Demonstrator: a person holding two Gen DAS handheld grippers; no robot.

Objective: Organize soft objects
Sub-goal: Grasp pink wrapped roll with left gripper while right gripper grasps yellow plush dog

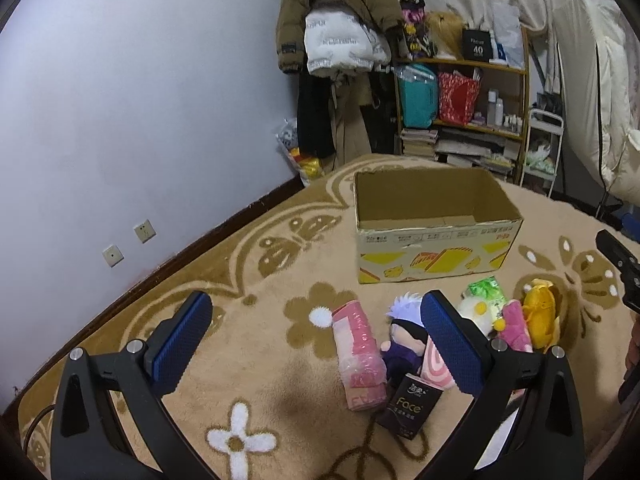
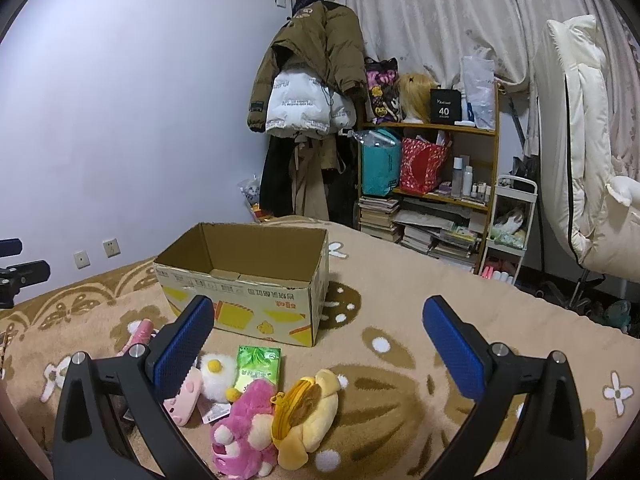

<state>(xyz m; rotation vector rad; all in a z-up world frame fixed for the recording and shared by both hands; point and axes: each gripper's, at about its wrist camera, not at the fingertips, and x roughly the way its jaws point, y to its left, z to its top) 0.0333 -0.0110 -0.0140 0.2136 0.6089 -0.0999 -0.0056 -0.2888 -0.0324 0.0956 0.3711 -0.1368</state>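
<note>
Soft toys and tissue packs (image 1: 404, 344) lying bunched just ahead of both tongs, short of the empty cardboard box (image 2: 244, 280) waiting beyond as the likely destination. Left gripper (image 1: 316, 340) and right gripper (image 2: 318, 344) hovering wide apart, holding nothing, probably choosing a first pick.

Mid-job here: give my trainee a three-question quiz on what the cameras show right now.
1. True or false: the cardboard box already holds soft toys.
2. Which lies nearest the box? A) green tissue pack B) pink plush bear C) yellow plush pouch
3. Fill in: the left tool and right tool are both ____.

Key: 1 false, the visible part of its floor is bare; 2 A; 3 open, holding nothing.
</note>
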